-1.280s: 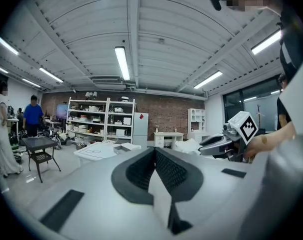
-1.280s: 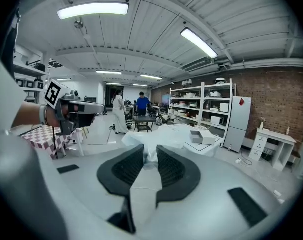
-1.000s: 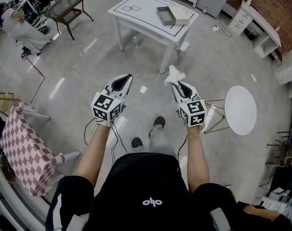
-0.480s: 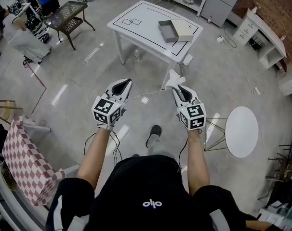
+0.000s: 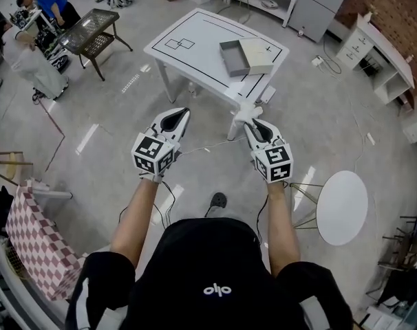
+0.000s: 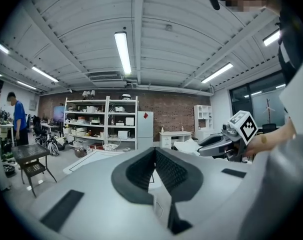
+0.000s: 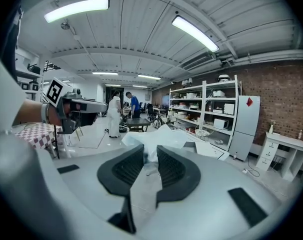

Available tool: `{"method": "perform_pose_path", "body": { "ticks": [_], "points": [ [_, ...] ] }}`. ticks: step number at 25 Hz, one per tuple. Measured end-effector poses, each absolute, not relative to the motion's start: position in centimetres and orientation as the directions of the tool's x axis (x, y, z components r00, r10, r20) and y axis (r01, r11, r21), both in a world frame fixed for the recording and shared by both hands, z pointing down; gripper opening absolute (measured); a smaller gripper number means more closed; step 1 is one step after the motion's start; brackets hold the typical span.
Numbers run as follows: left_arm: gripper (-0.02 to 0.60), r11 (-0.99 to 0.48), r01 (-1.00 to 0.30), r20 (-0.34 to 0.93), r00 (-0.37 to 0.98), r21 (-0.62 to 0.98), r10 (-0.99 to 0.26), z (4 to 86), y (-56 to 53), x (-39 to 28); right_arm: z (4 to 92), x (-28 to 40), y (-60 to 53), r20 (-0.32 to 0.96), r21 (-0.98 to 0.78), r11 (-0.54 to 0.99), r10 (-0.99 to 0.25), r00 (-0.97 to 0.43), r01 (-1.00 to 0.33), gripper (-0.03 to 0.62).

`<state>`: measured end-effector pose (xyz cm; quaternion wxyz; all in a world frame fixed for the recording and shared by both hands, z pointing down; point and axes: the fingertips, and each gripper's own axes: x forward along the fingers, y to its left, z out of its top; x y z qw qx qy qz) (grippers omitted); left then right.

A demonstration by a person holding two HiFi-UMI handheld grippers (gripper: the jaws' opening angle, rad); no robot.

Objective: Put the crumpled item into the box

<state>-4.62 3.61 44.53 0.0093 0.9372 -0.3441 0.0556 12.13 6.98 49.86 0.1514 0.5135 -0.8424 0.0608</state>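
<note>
My right gripper (image 5: 252, 122) is shut on a crumpled white item (image 5: 247, 111) that sticks out past its tips. In the right gripper view the crumpled item (image 7: 156, 138) is pinched between the dark pads of the right gripper (image 7: 150, 151). My left gripper (image 5: 175, 115) is held level beside it, shut and empty; the left gripper (image 6: 154, 151) shows its tips meeting. An open grey box (image 5: 234, 49) with its beige lid (image 5: 258, 53) beside it sits on a white table (image 5: 188, 43) ahead. Both grippers are in the air, short of the table's near edge.
A dark mesh side table (image 5: 91, 29) and people (image 5: 47, 2) are at the far left. A round white table (image 5: 341, 207) stands to the right, a checkered cloth (image 5: 33, 236) at the lower left. White shelves (image 5: 384, 53) line the right wall. Cables lie on the floor.
The white table and box have come closer as the person walks toward them. Both grippers moved forward together. The right gripper's hold on the crumpled item is unchanged.
</note>
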Motion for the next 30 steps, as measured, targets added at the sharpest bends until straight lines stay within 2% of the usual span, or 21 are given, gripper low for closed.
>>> {"method": "perform_pose_path", "body": {
  "ticks": [16,30],
  "points": [
    [0.008,-0.757,-0.653,0.111,0.752,-0.004,-0.649,45.4,-6.6,-0.9,50.2,14.6,-3.4,0.313,0.050,0.489,-0.835,-0.452,-0.871,0.087],
    [0.008,-0.819,-0.574,0.098,0.815,0.005,-0.571,44.4,-25.4,0.4,49.6,14.5,-20.7,0.320,0.037,0.411,-0.868,-0.378,-0.911,0.087]
  ]
}}
